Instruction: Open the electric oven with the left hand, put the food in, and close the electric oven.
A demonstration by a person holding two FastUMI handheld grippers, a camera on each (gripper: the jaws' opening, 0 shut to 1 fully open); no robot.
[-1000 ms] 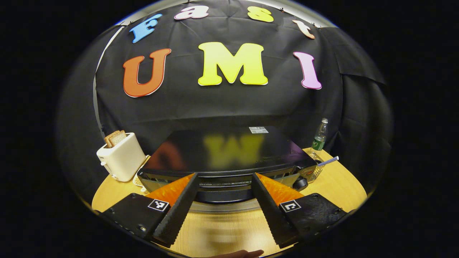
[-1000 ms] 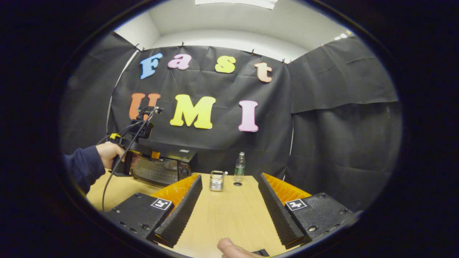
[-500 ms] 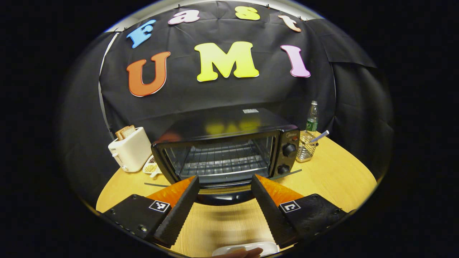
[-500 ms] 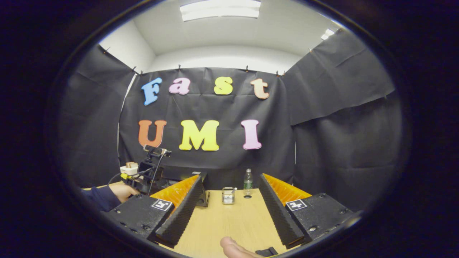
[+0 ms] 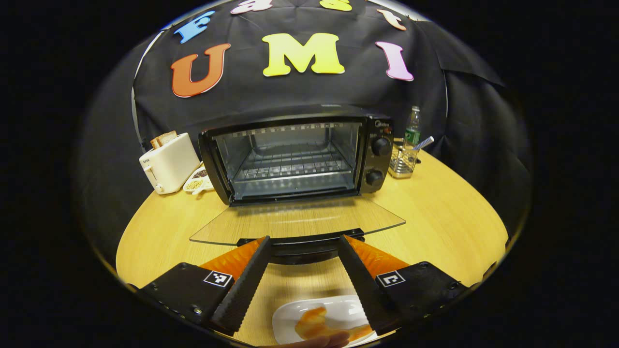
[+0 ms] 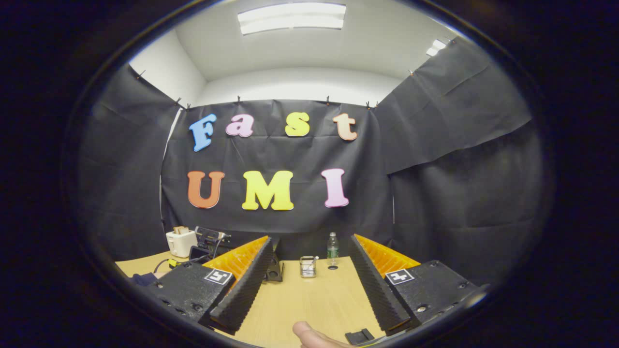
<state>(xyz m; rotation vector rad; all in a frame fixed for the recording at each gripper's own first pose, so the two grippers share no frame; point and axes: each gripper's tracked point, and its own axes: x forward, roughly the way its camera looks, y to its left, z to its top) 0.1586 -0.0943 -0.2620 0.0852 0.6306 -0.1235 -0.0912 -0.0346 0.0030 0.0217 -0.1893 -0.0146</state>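
Glass of the electric oven (image 5: 295,157) door (image 5: 297,222) lies folded down flat just ahead of the left tongs (image 5: 302,285), whose fingers stand apart on either side of the door's black handle (image 5: 302,244) without pressing it, and the wire rack inside the open cavity is bare. Beneath and just behind those tongs the food (image 5: 316,326), an orange-yellow piece, sits on a white plate (image 5: 295,316) on the wooden counter (image 5: 449,217). Right tongs (image 6: 309,285) are likewise spread apart over bare counter, gripping nothing, with a wire basket (image 6: 307,267) and a bottle (image 6: 332,249) ahead of them.
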